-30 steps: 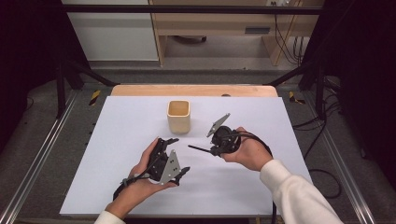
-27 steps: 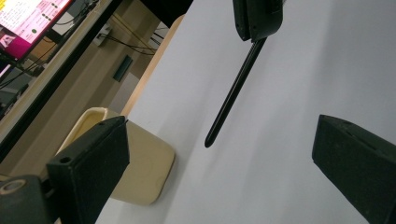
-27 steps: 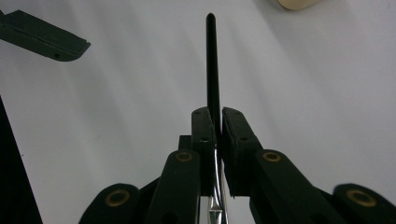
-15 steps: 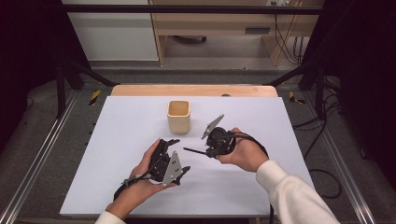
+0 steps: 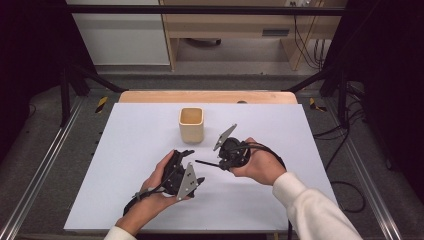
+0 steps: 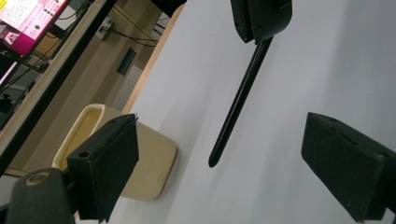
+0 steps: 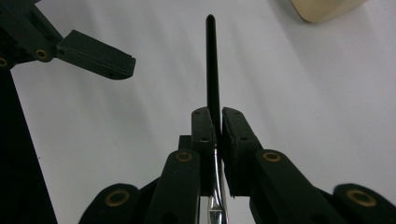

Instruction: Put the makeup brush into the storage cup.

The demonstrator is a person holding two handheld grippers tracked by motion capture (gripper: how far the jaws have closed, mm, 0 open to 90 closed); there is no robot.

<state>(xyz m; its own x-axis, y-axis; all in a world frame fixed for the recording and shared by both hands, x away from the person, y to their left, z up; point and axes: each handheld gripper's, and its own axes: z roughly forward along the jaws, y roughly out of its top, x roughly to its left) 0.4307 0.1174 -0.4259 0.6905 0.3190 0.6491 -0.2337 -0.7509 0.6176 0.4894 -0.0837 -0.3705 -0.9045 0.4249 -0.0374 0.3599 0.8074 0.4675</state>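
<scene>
R gripper (image 5: 216,163) is clamped on a thin black rod (image 5: 206,163) — looks like a pen or stylus, can't tell which. In the right gripper view the two jaws press flat on the rod (image 7: 212,65) from both sides, and its rounded tip sticks out well past them; something shiny shows at its near end, between the gripper's arms. From the high view the rod lies roughly level above the white tabletop (image 5: 125,150), tip aimed at the L gripper (image 5: 192,167).

L gripper's jaws stand wide apart w/ nothing between the pads; they've just been closing a little. In the left gripper view the rod (image 6: 238,102) hangs down from the R gripper (image 6: 261,28) at the top of frame, its tip in the gap between the L gripper's jaws but farther off, touching neither pad.

A cream cup (image 5: 191,123) w/ a squarish mouth stands upright on the tabletop beyond both grippers, nearer the far edge, apart from them. In the left gripper view the cup (image 6: 149,158) sits partly behind the L jaw.

Both hands rest low over the near half of the tabletop — the grippers near each other, not touching.
</scene>
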